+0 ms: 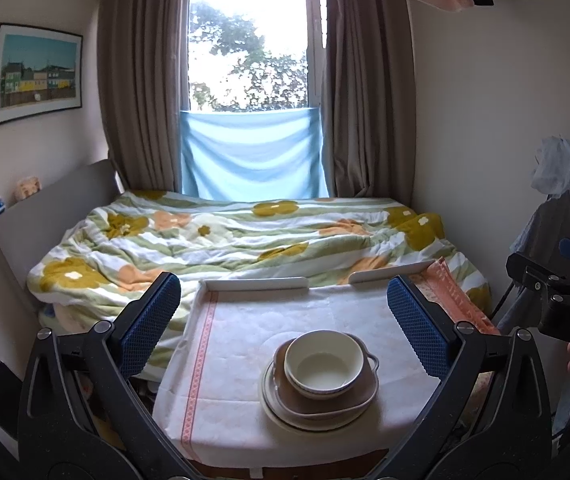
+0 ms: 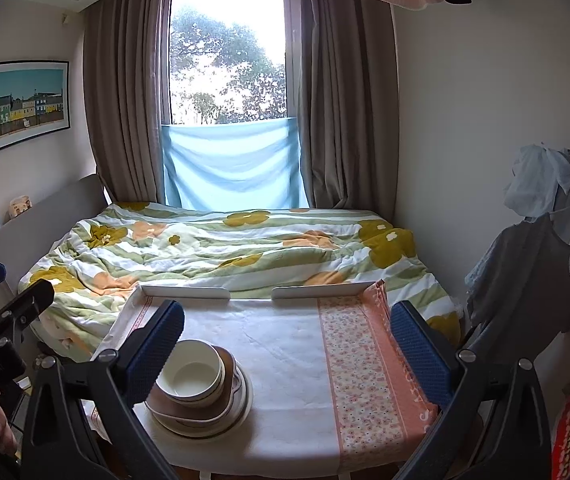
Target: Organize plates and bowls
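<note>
A cream bowl [image 1: 323,363] sits inside a brown handled dish [image 1: 359,394], which rests on a round cream plate [image 1: 285,414], all stacked on the cloth-covered table [image 1: 237,344]. My left gripper [image 1: 283,320] hovers open above and in front of the stack, holding nothing. In the right wrist view the same bowl [image 2: 192,374], brown dish [image 2: 189,406] and plate [image 2: 245,396] lie low left, partly behind the left finger. My right gripper [image 2: 287,338] is open and empty over the table's middle.
A bed with a flowered duvet [image 1: 245,236] lies just beyond the table's raised white back rail [image 1: 257,282]. An orange patterned cloth [image 2: 365,368] covers the table's right part. A clothes rack with garments [image 2: 541,240] stands at right. Window and curtains behind.
</note>
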### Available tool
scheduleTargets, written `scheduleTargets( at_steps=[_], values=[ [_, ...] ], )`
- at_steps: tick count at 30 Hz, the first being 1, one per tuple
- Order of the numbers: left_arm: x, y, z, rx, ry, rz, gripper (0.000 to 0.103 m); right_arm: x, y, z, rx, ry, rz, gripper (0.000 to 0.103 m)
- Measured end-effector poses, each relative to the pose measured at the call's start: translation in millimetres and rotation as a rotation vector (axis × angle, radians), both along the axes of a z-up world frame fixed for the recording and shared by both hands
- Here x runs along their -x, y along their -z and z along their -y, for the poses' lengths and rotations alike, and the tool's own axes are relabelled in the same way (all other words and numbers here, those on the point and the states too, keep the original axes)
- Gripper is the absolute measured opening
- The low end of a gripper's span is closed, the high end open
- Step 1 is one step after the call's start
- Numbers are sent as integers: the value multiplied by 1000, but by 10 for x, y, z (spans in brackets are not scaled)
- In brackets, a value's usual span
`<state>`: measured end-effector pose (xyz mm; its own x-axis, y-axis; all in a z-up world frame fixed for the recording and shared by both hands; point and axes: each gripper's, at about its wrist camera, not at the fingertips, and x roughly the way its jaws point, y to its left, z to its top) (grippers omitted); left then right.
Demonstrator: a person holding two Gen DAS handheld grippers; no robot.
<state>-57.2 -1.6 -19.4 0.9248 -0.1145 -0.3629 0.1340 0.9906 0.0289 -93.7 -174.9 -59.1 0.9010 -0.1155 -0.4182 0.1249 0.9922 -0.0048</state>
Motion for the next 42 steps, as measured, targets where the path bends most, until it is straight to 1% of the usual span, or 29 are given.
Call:
scheduleTargets(
  at_steps=[22,34,42],
  values=[
    [2,-14,-7,-7,-10,5,103,-8,-6,-4,-4,0,6,102],
    [-98,-26,-50,-13,-18,8,103,-78,-18,-60,-6,-8,8,102],
    [-200,-11,-115,-31,-57,23,103,-181,-11,-105,-7,-15,8,102]
  ],
)
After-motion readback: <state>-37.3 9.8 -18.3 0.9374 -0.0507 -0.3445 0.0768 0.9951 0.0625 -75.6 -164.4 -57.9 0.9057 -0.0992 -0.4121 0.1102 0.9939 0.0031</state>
